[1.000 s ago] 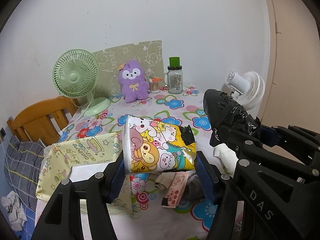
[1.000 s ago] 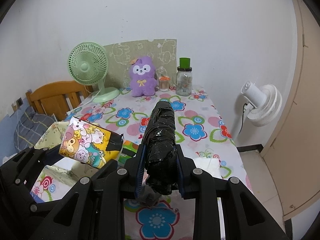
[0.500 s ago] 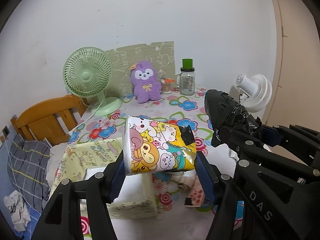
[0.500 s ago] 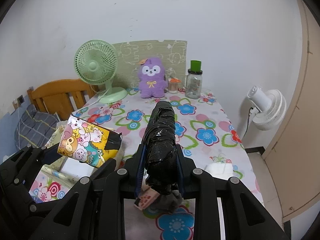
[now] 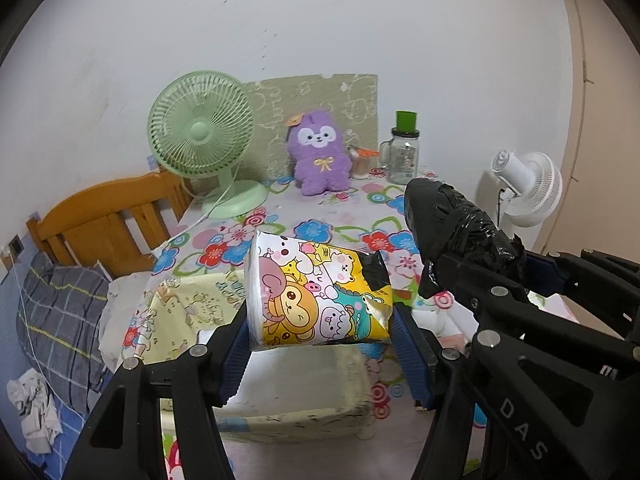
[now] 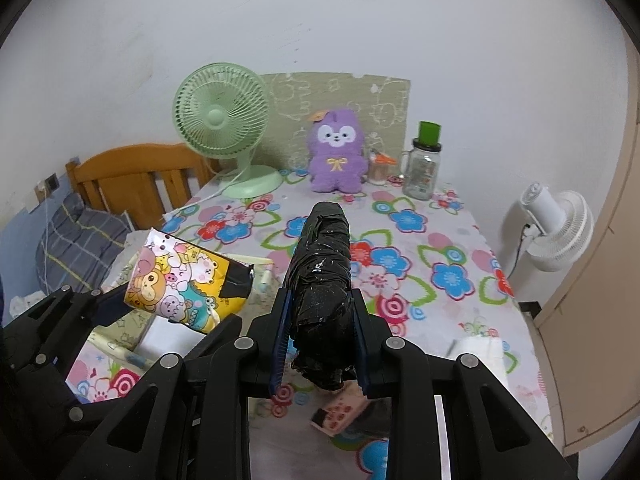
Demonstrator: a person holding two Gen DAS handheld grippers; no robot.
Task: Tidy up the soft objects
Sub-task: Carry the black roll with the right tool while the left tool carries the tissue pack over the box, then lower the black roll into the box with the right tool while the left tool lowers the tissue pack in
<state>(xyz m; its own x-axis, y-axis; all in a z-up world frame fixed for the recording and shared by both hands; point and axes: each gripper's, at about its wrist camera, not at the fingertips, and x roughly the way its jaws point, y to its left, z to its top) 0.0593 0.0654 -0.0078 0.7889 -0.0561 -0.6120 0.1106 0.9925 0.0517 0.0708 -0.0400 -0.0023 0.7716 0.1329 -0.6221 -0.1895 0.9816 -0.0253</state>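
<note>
Left gripper (image 5: 320, 334): clamped on tissue pack (image 5: 316, 294); held in the air above the open box (image 5: 296, 384)
Right gripper (image 6: 320, 344): pinched on black bundle (image 6: 322, 276); lifted over the table (image 6: 452, 248)
Pack: judged light, squashy; glossy film likely slick; best gripped across its flat sides
Bundle: crinkled plastic wrap, long roll; probably soft, light; best gripped mid-length
Box: cloth-sided, pale print, probably floppy walls
</note>
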